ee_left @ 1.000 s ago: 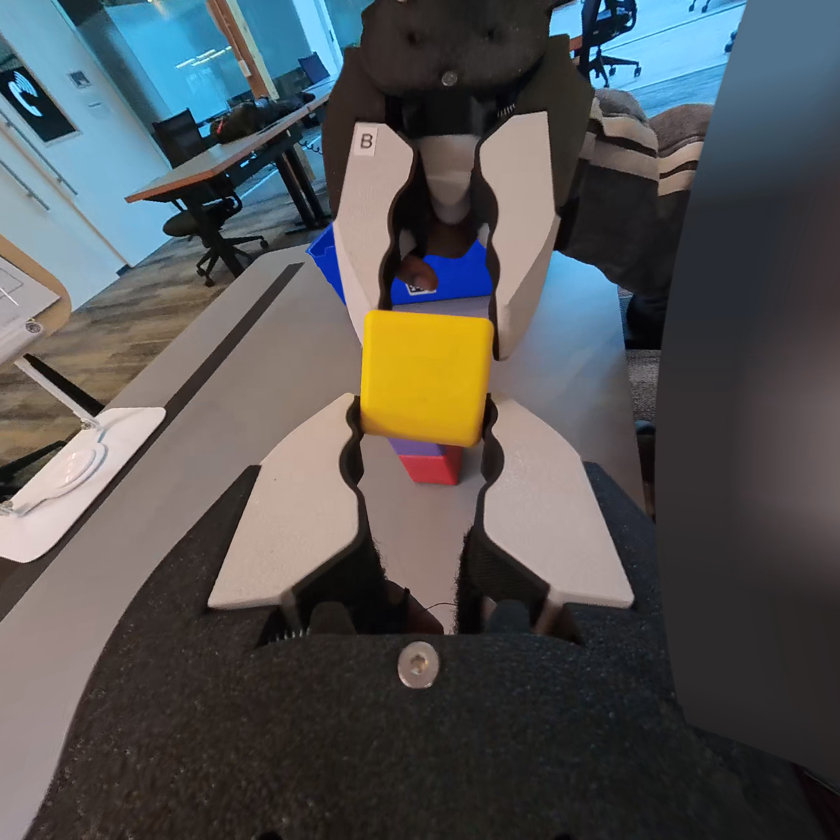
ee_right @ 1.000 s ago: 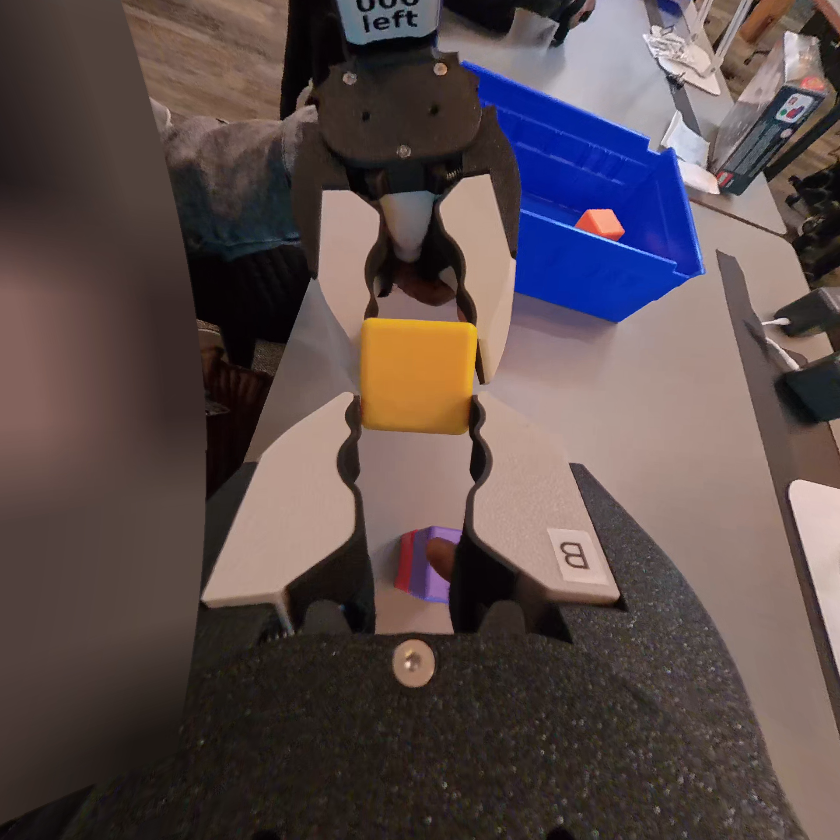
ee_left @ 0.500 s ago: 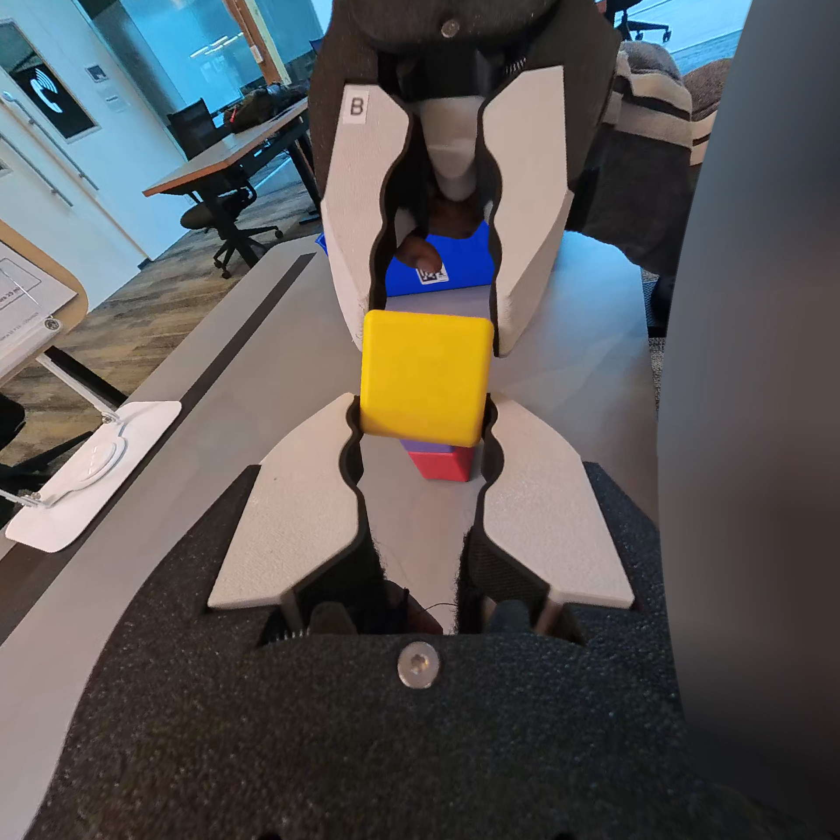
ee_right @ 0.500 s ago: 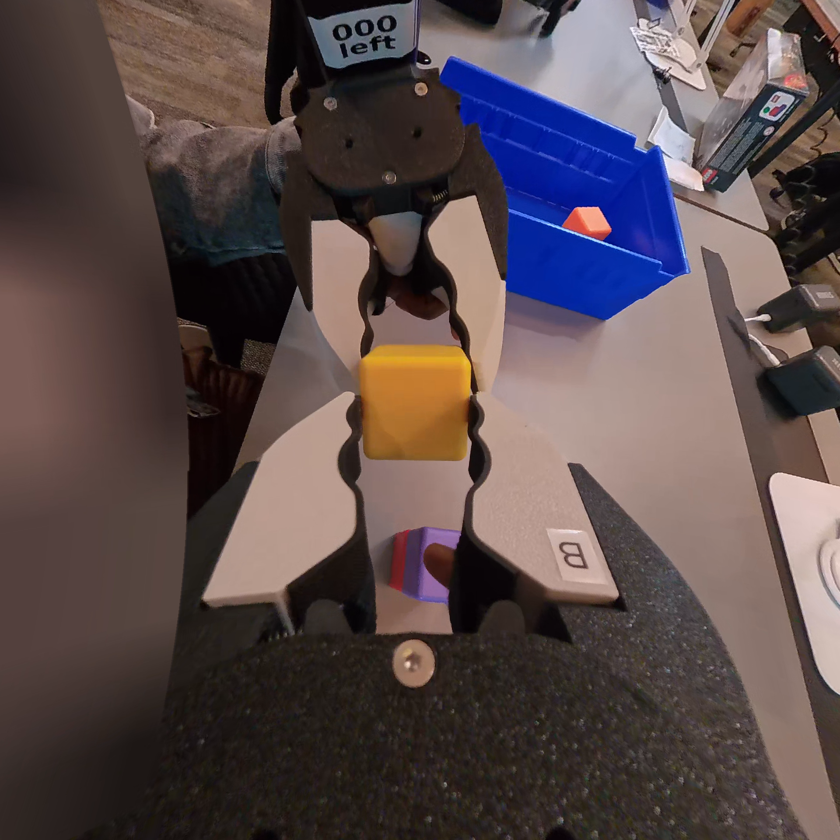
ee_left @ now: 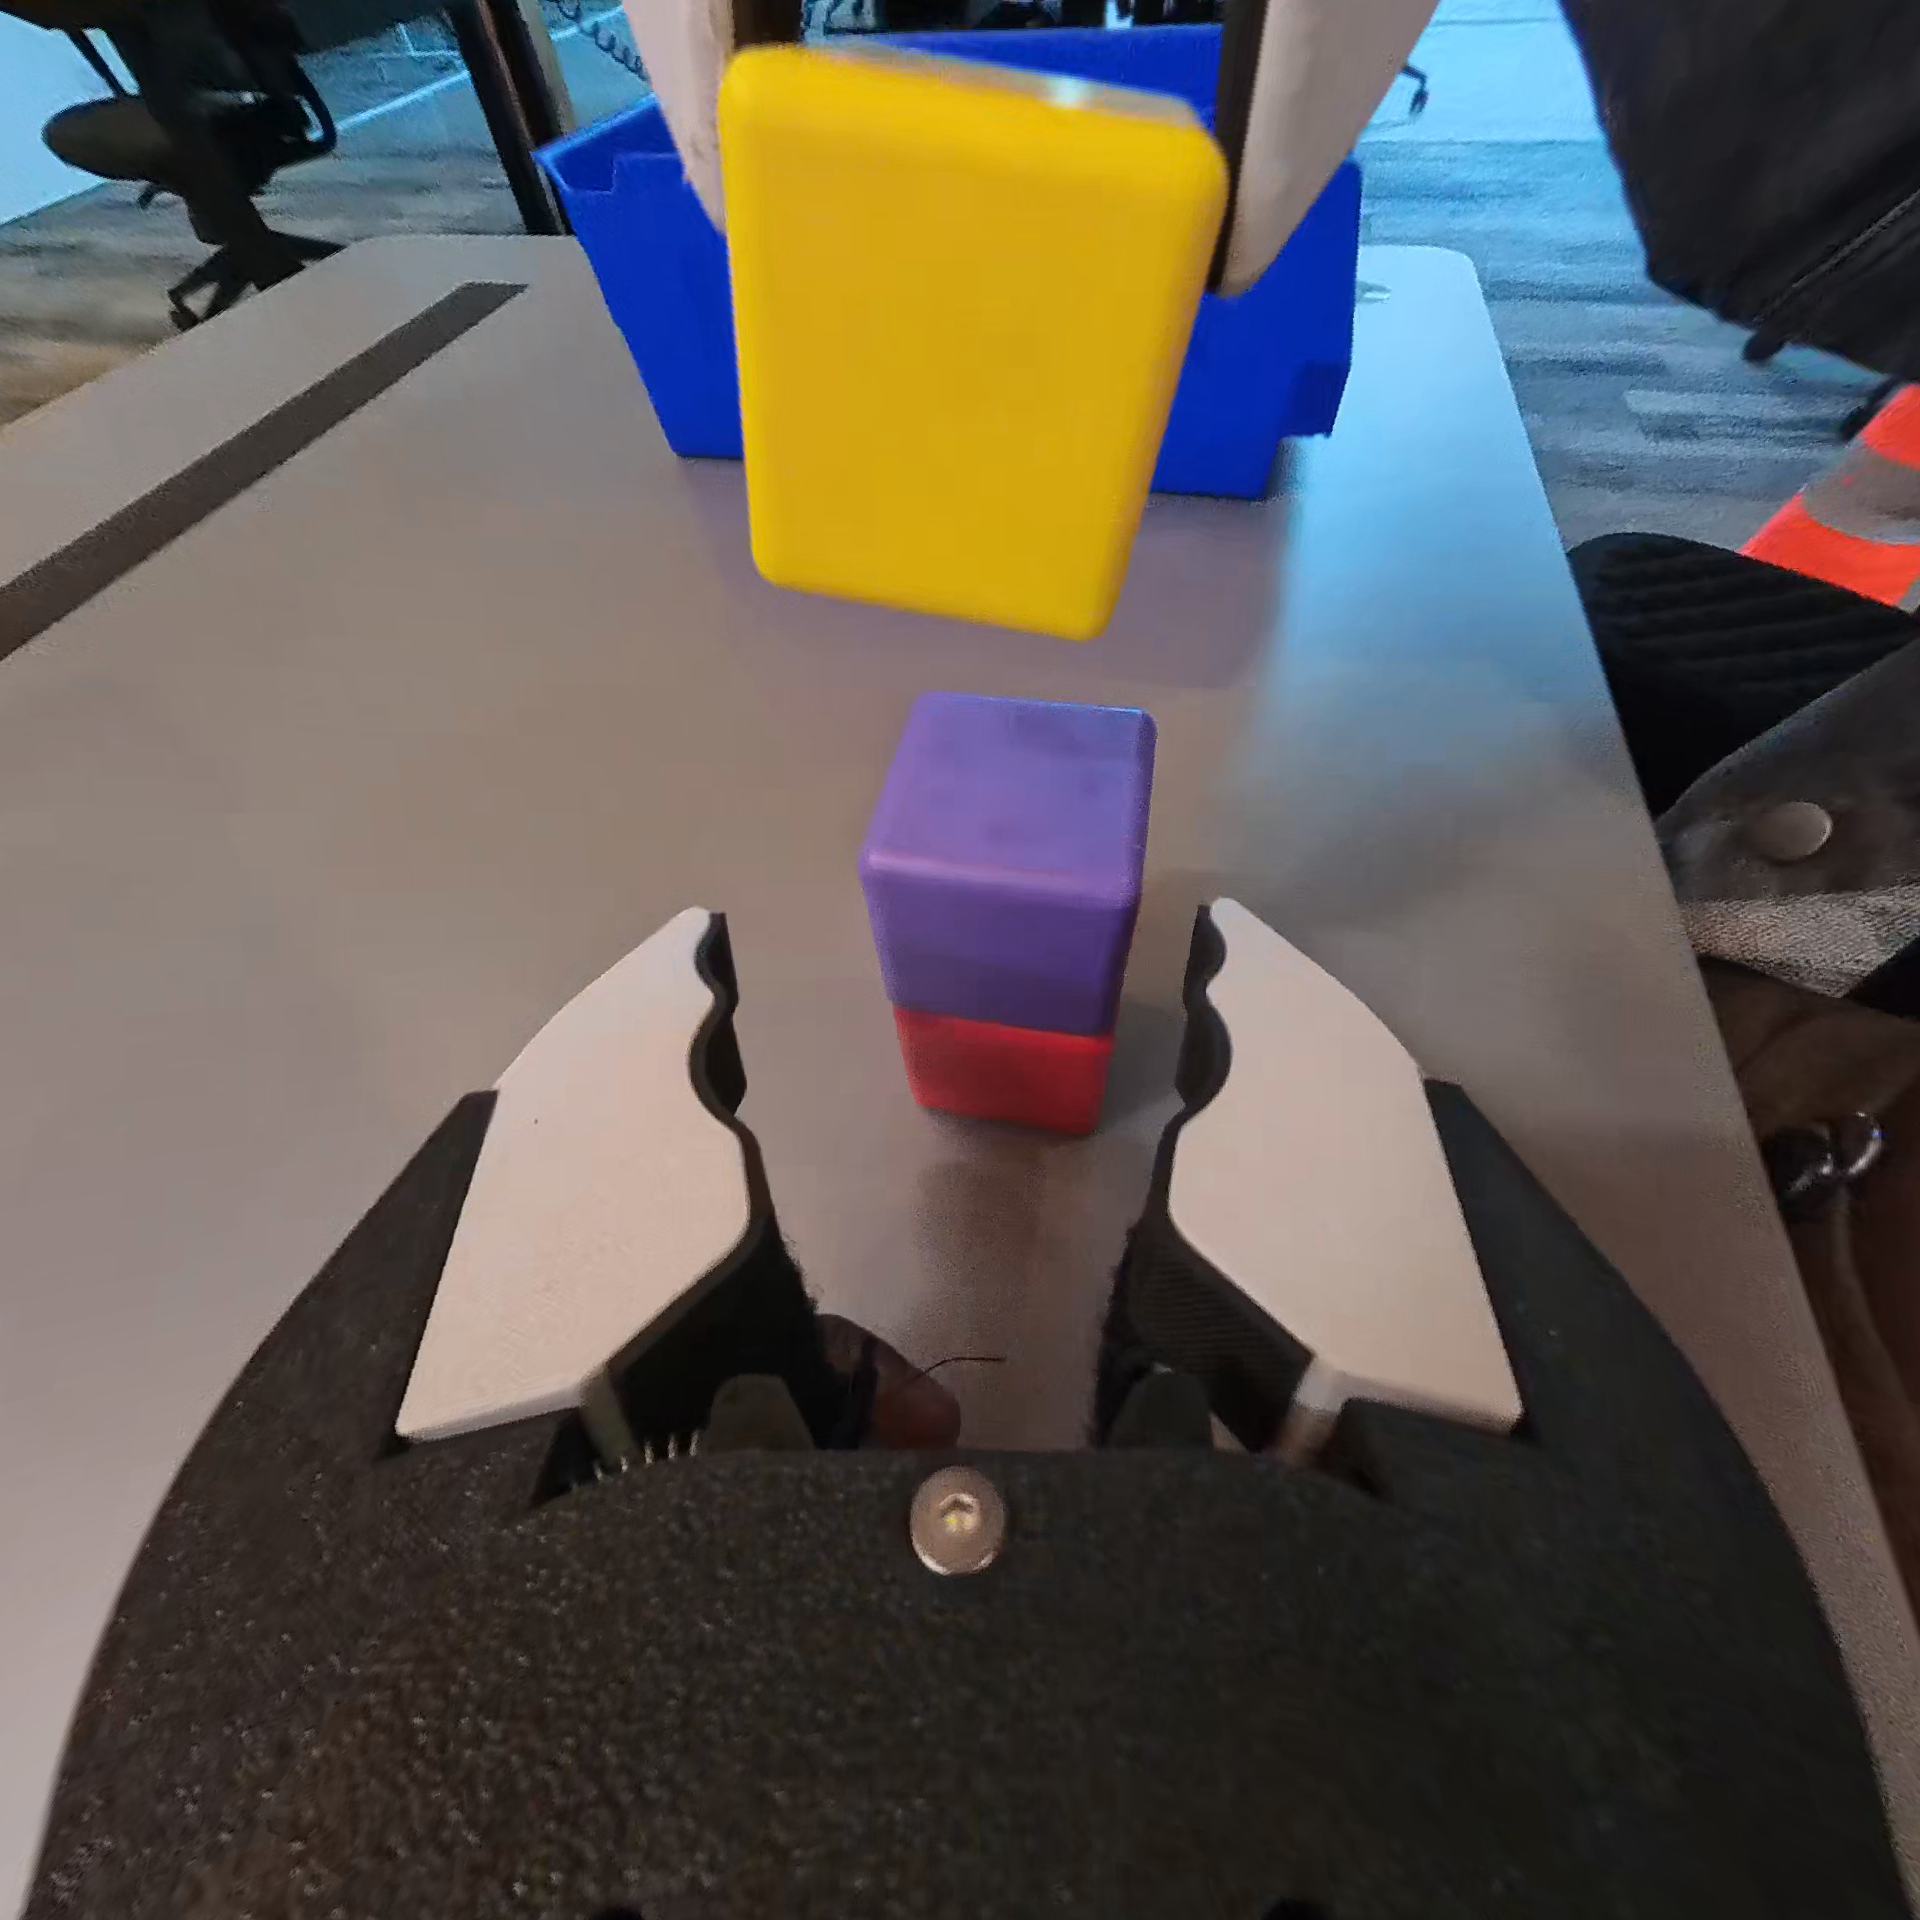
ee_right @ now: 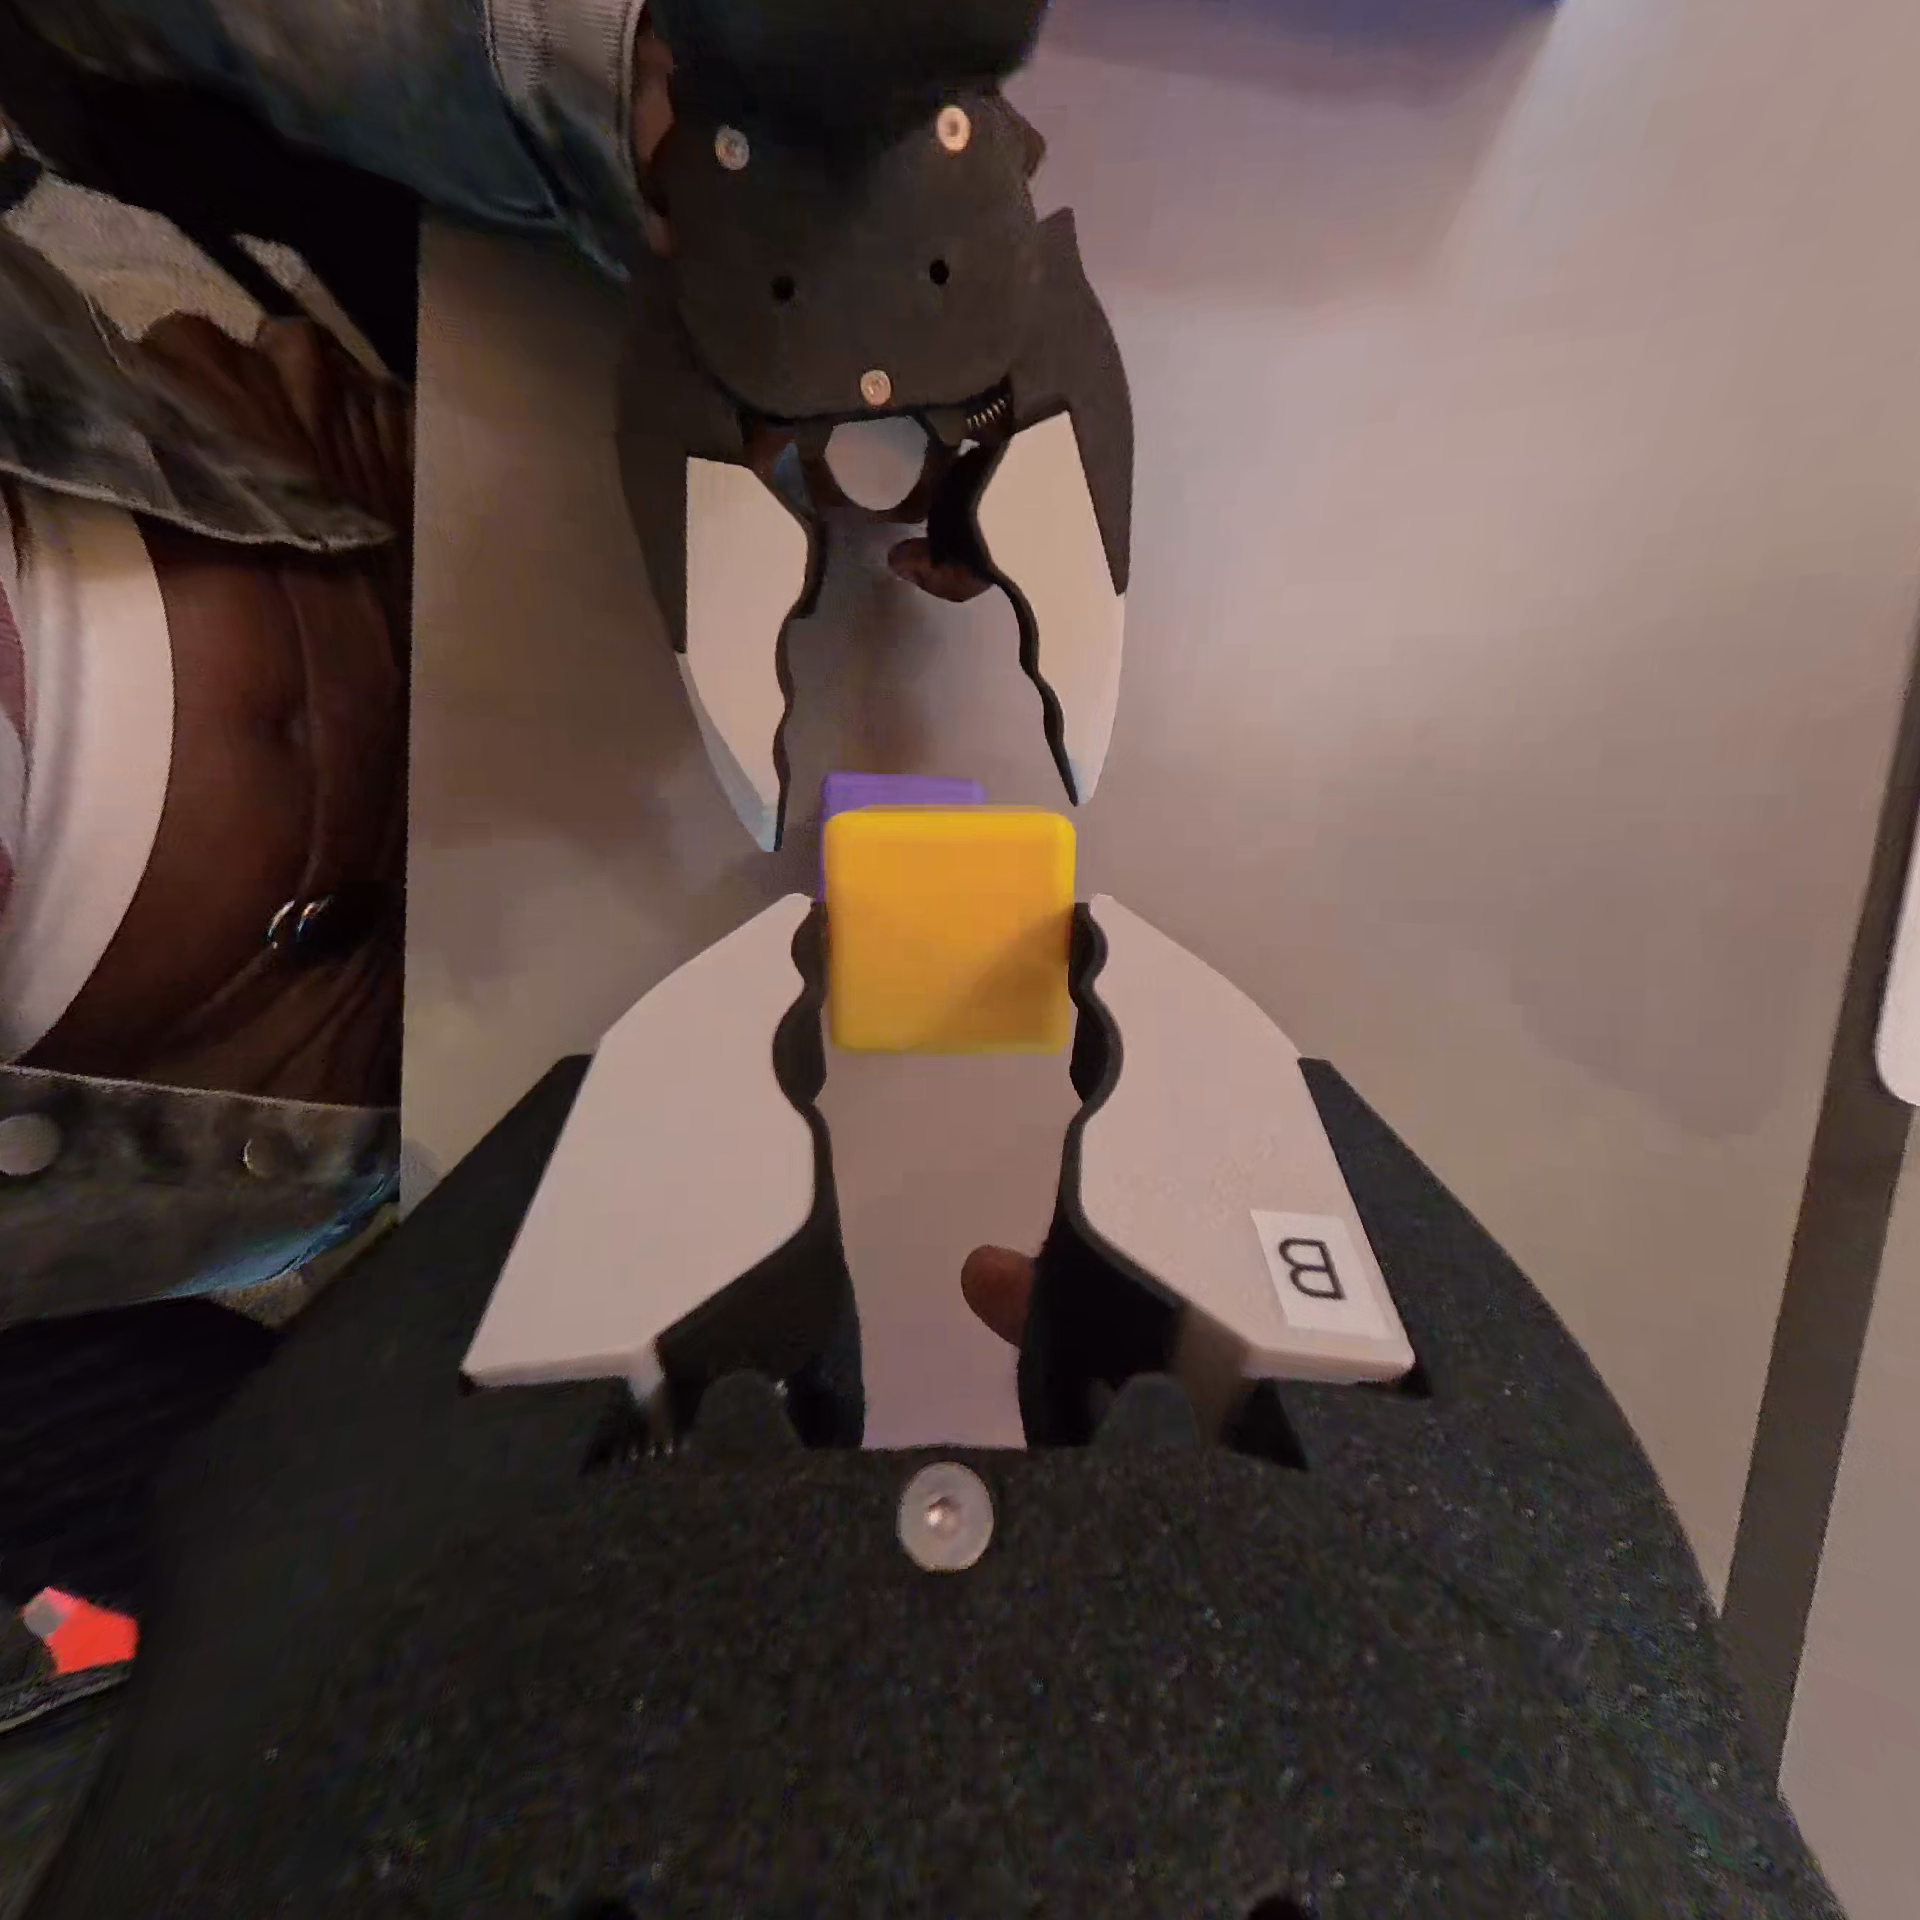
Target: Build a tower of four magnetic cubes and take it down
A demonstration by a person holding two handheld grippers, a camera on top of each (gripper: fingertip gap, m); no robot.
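Showing a tower only half built in the left wrist view: purple cube [ee_left: 1006,862] seated squarely on red cube [ee_left: 1003,1075] at frame centre on the grey table [ee_left: 416,727], with yellow cube [ee_left: 961,343] hanging above in the upper middle, clear of the purple top and slightly tilted. Left gripper [ee_left: 961,966] standing released in the lower half, fingers spread either side of the stack without touching it. White fingers of the other tool visible flanking the yellow cube at the top edge. Blue bin [ee_left: 1278,343] behind it, upper centre. No legible writing in this view. Judging from this: two cubes placed, third about to go on, a fourth yet to be fetched, then the whole take-down left. Turning to the right wrist view: right gripper [ee_right: 948,935] clenched on the yellow cube [ee_right: 951,935] at frame centre, dark pads [ee_right: 1086,966] pressed to both its sides; a sliver of purple cube [ee_right: 899,792] peeking out just above it, so the yellow cube looks nearly over the stack. Left gripper [ee_right: 925,810] in the upper middle, jaws apart. A small white sticker [ee_right: 1317,1270] bearing one printed character on the lower right finger; no brand seen.
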